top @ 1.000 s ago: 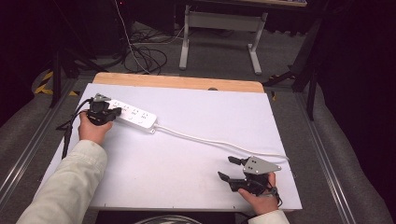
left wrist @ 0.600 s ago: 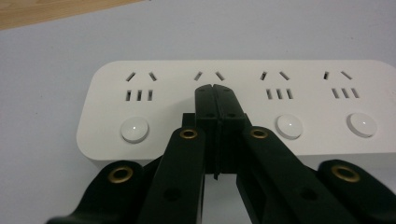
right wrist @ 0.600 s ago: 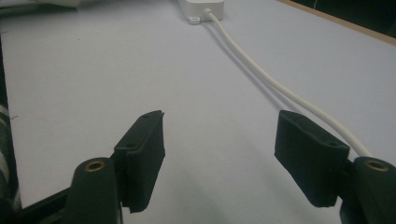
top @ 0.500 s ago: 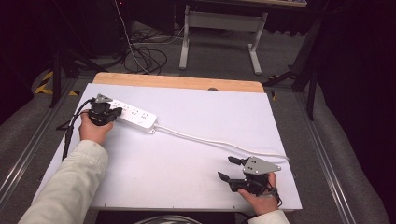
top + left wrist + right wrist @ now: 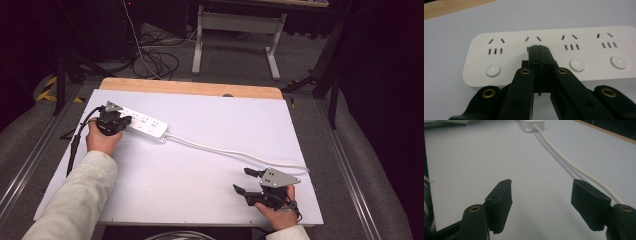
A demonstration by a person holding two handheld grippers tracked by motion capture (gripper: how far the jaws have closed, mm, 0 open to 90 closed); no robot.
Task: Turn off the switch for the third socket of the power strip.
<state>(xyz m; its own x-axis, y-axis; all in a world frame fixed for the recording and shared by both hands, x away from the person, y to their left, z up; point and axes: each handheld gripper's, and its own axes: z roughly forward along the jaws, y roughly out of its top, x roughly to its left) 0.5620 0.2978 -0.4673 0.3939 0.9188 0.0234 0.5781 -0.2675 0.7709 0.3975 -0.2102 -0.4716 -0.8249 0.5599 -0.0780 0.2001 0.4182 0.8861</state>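
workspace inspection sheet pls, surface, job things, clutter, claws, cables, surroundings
surface: white table top with a bare wooden strip along the far edge
job's things: white power strip lying flat at the far left, four socket groups, round buttons along its near side
clutter: nothing seen
grippers: left claw shut, tips over the strip's second button from the left; right claw open, low over the table at the near right, holding nothing
cables: the strip's white cord runs across the table towards the right edge, passing beside the right claw
surroundings: dark floor, a metal stand and loose black wires behind the table
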